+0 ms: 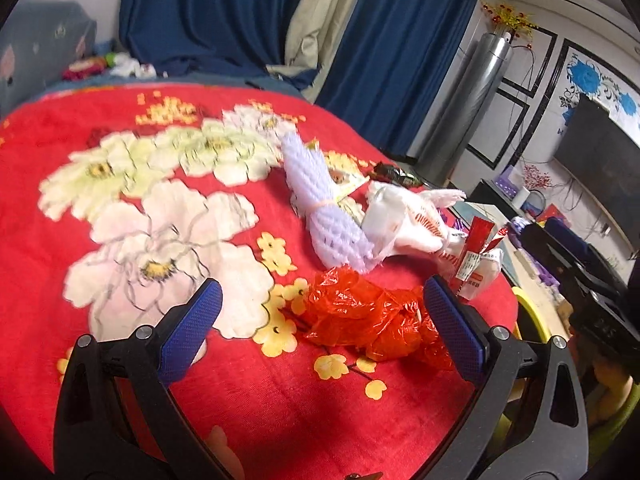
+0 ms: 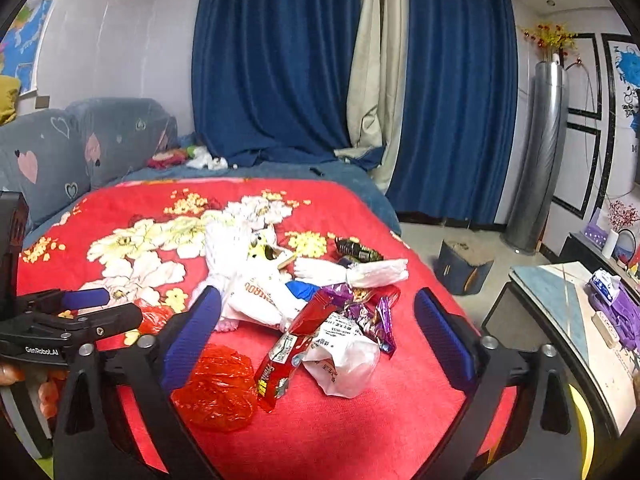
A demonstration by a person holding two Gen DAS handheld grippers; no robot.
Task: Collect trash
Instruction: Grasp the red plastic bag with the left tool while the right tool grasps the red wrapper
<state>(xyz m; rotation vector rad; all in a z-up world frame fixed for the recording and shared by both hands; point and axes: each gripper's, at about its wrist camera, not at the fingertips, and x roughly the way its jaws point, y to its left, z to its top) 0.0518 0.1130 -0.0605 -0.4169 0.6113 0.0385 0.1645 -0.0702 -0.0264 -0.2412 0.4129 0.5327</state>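
Trash lies on a red flowered blanket (image 1: 248,400). In the left wrist view my left gripper (image 1: 322,300) is open above a crumpled red plastic bag (image 1: 368,316), with white foam netting (image 1: 320,196) and a white bag (image 1: 404,220) beyond. In the right wrist view my right gripper (image 2: 318,308) is open over a red snack wrapper (image 2: 292,348), a white plastic bag (image 2: 344,364) and purple wrappers (image 2: 372,316). The red bag also shows in the right wrist view (image 2: 218,388), at lower left. A dark wrapper (image 2: 356,252) lies further back. The left gripper shows at the left edge of the right wrist view (image 2: 86,306).
A grey sofa (image 2: 60,152) stands at the back left, blue curtains (image 2: 280,60) behind. A low table (image 2: 560,304) with tissues stands to the right of the blanket's edge. A silver column (image 2: 540,152) and a small dark box (image 2: 464,264) are on the floor.
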